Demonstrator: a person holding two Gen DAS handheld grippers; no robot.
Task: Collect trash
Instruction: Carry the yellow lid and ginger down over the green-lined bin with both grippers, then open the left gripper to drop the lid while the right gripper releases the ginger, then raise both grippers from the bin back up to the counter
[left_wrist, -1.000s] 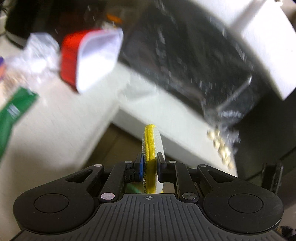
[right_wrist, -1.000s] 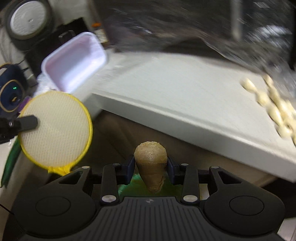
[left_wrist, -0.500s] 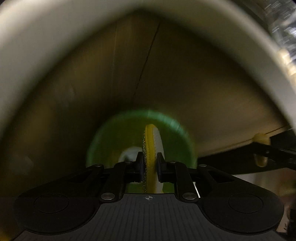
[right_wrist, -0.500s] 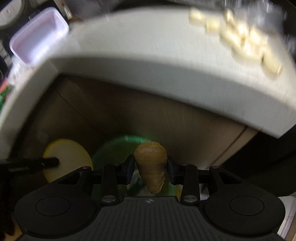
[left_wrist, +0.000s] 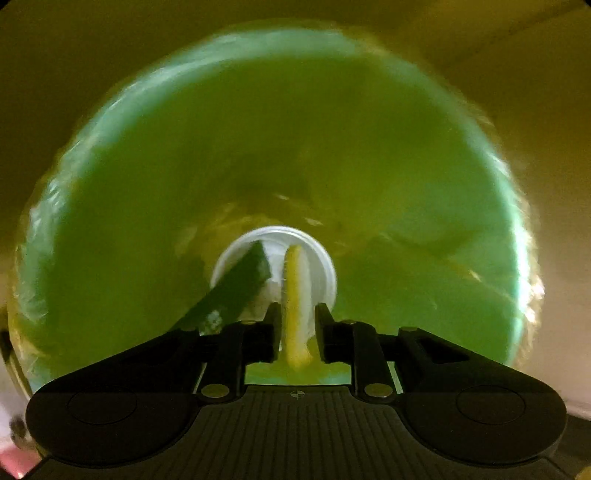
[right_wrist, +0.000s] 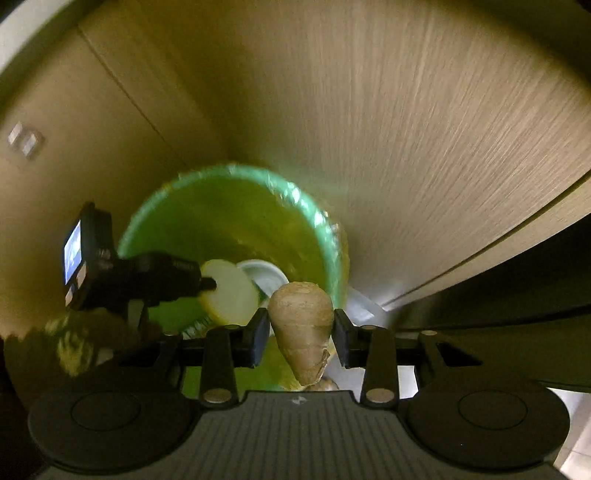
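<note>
Disc: I see a round, yellow-rimmed disc (left_wrist: 295, 306) standing edge-on between the jaws of my left gripper (left_wrist: 297, 314), right over the mouth of the green bin bag (left_wrist: 258, 44). It is blurred, so I cannot make out its surface.
Left jaws: they have just been opening. There is a gap between the right pad and the disc, so I read them as released, with the disc between them and no longer squeezed.
Root: a knobbly tan root (right_wrist: 301, 317), wide end pointing away from the camera and narrow end toward it, sits in my right gripper (right_wrist: 299, 325).
Right jaws: closed on the root, a pad against each side of it.
Right gripper's place: beside the bag's opening and higher than the left one. From its camera the left gripper reaches in from the left, with the disc over the bag.
Inside the bag: at the bottom lies a white round cup or lid (left_wrist: 317, 258), and a dark green wrapper (left_wrist: 236, 288) leans across its left edge.
Bag: its shiny rim fills most of the left camera's view. The inside is lit yellow-green and blurred.
Surroundings: a wood-grain cabinet front (right_wrist: 406, 129) rises behind the bag, and a small lit screen (right_wrist: 72, 251) shows on the back of the left gripper.
</note>
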